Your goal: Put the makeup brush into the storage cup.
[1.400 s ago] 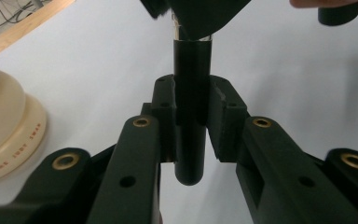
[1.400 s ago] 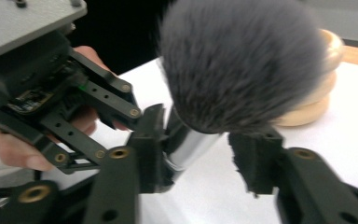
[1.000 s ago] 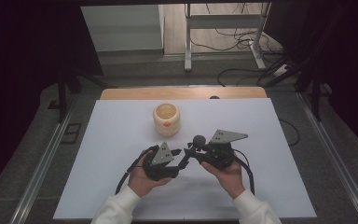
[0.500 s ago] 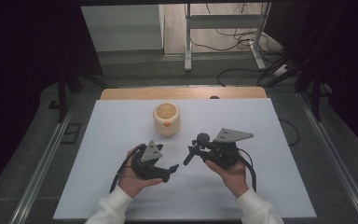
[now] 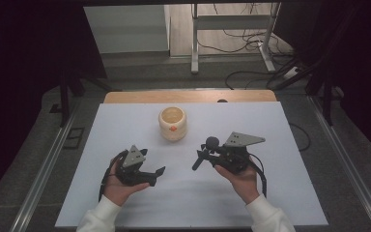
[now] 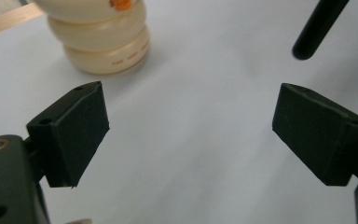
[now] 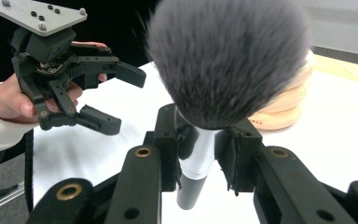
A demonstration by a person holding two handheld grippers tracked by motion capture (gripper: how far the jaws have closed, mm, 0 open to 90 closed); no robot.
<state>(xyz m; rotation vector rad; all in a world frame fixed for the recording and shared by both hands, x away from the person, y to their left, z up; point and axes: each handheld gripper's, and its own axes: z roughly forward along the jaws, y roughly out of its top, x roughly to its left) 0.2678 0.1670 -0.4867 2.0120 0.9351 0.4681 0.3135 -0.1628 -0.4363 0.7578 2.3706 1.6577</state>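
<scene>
Gripping a makeup brush (image 7: 223, 60) by its silver ferrule, the right gripper (image 5: 204, 157) has its jaws clamped tight, bristles up and black handle slanting down toward seven o'clock. At nine o'clock from it, well apart, the left gripper (image 5: 158, 175) has just been opening; its jaws stand wide with nothing between them. A cream jar (image 5: 173, 123) sits at twelve o'clock on the white table (image 5: 270, 193).

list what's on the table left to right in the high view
left gripper → cup → brush → right gripper
</scene>
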